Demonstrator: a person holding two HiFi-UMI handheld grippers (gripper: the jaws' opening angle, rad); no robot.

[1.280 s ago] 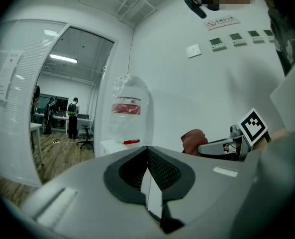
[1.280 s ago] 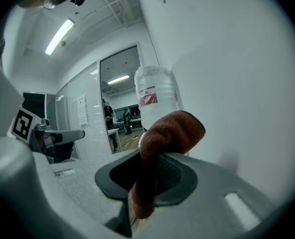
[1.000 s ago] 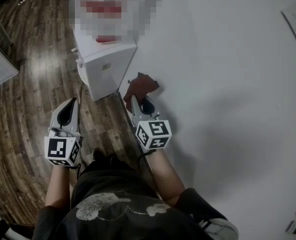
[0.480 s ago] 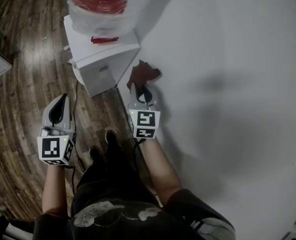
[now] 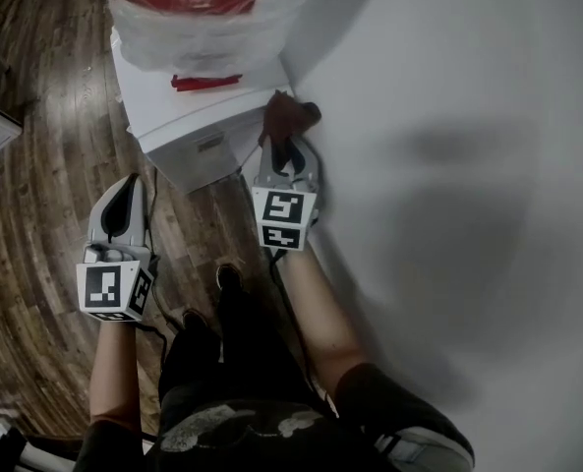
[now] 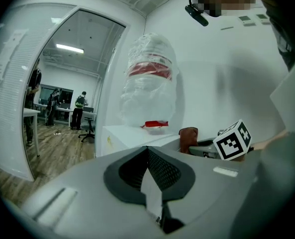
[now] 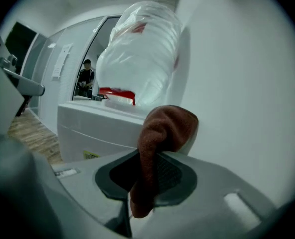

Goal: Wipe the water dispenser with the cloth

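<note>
Wooden floor [image 5: 45, 175] meets a white wall [image 5: 448, 116] at the far water dispenser [image 5: 188, 126], where the right gripper [image 5: 287, 147] pinches the brown cloth [image 5: 286, 118] just beside its right corner, while the left gripper [image 5: 128, 193], nearer, has its jaws pressed together, empty.

Office interior: a white water dispenser [image 5: 188, 116] topped with a large clear bottle [image 6: 148, 91] stands against a plain white wall [image 5: 448, 116] on a wood-plank floor [image 5: 45, 195]. To the left of the water dispenser, a glass partition [image 6: 13, 113] carrying posted sheets of paper frames a wide doorway. Beyond the water dispenser, through that opening, an open workroom shows a white surface [image 6: 31, 112], a wheeled office chair [image 6: 90, 129], several people [image 6: 80, 108] standing in the distance, and a strip light [image 6: 70, 48] on the ceiling.
</note>
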